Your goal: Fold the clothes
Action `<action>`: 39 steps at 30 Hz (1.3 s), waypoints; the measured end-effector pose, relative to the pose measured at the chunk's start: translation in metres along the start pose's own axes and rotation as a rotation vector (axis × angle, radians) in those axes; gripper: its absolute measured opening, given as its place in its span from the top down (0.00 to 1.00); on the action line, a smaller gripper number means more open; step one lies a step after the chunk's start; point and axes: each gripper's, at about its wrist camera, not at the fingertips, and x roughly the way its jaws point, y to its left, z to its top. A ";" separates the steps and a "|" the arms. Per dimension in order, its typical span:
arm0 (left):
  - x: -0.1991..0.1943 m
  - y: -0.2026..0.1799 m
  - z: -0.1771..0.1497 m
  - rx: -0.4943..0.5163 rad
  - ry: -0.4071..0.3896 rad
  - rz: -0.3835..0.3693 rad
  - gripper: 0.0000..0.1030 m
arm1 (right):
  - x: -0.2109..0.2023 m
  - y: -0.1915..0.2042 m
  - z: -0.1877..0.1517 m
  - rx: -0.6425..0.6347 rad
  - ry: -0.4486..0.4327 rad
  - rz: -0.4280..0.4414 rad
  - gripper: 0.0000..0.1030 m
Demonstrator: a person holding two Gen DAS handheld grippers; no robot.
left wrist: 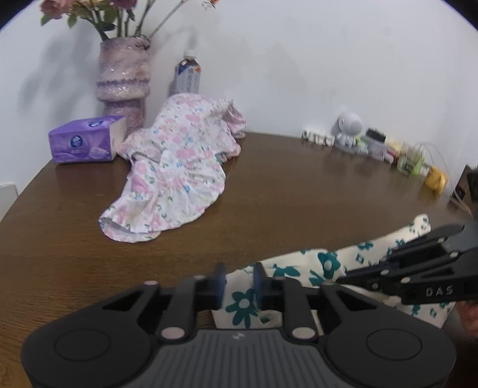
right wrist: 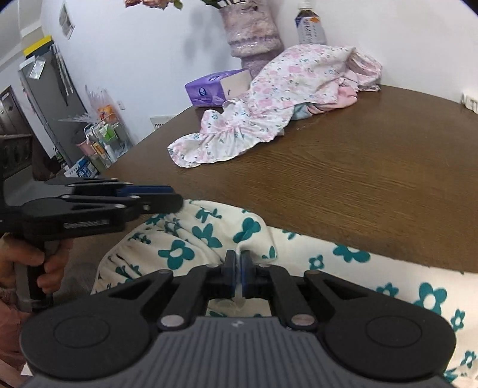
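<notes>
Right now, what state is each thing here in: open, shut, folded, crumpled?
Left gripper: open, teal-flowered cloth between its fingers.
Right gripper: shut on the teal-flowered cloth.
Teal-flowered cloth: bunched, draped over the table edge.
Pink dress: crumpled heap, unfolded.
Bottle: upright, capped.
Tissue pack: lying flat; whether opened, cannot tell.
Vase: upright, holding flowers.

The flowers [left wrist: 89,12] at twelve o'clock run off the top edge in both views. The vase [right wrist: 251,29] loses its rim to the right wrist frame. The bottle label [left wrist: 187,78] is too blurred to read. Trinkets [left wrist: 385,146] along the wall at two o'clock smear together (only a white figurine [left wrist: 348,128] stands out). The teal-flowered garment [right wrist: 388,286] runs off at five o'clock, and both gripper bodies cover part of it. Whatever lies beneath the pink floral dress [right wrist: 283,98] is mostly covered.
</notes>
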 end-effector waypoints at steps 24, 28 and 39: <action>-0.002 0.009 -0.007 -0.105 0.011 0.051 0.87 | 0.002 0.004 0.003 -0.040 0.004 0.015 0.92; 0.001 0.004 -0.007 -0.096 0.018 0.057 0.88 | 0.004 0.006 0.004 -0.055 0.013 0.020 0.92; -0.013 0.012 -0.015 -0.173 -0.003 0.060 0.87 | 0.006 0.003 0.001 -0.043 0.028 0.045 0.92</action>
